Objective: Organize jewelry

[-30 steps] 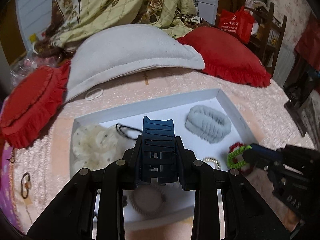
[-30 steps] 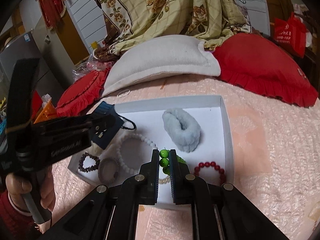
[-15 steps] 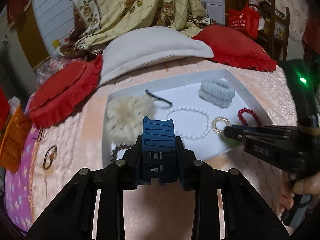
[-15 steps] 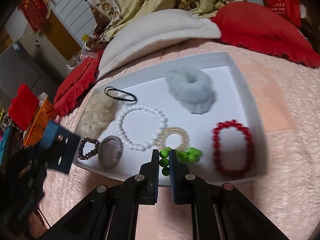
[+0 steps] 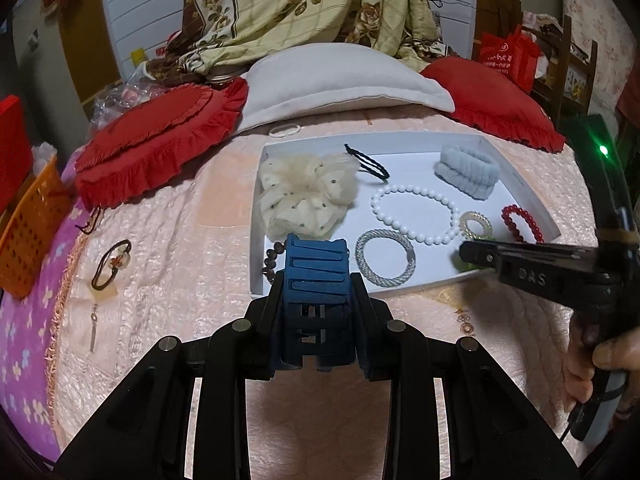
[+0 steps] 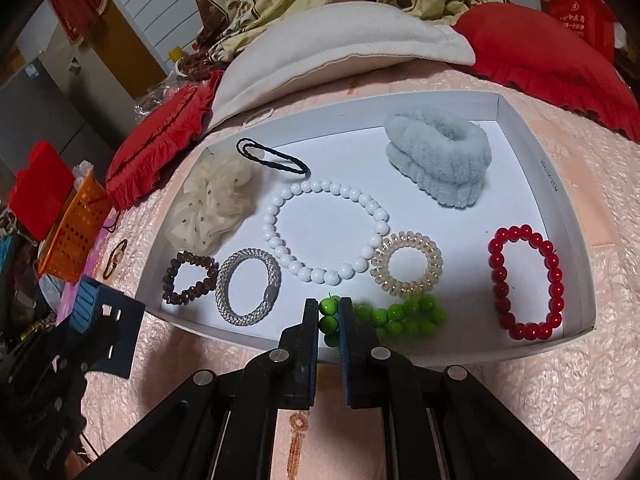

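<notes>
A white tray [image 6: 558,196] on the pink bedspread holds a white bead bracelet [image 6: 326,230], a red bead bracelet [image 6: 524,282], a clear coil tie [image 6: 406,264], a silver mesh bracelet [image 6: 248,286], a brown bead bracelet [image 6: 188,278], a cream scrunchie [image 6: 214,200], a grey fluffy scrunchie [image 6: 438,154] and a black hair tie [image 6: 272,158]. My right gripper [image 6: 329,314] is shut on a green bead bracelet [image 6: 400,314] at the tray's near edge. My left gripper [image 5: 316,280] is shut on a blue hair claw clip [image 5: 316,276], held before the tray's near left corner.
A brown bracelet with a tag [image 5: 110,264] lies on the bedspread left of the tray. A white ring [image 5: 284,130] lies behind the tray. Red cushions [image 5: 156,136], a white pillow [image 5: 340,76] and an orange basket [image 5: 28,224] border the bed.
My left gripper has drawn back from over the tray to its near left corner, still holding the blue clip. My right gripper has lowered the green bracelet into the tray's near edge.
</notes>
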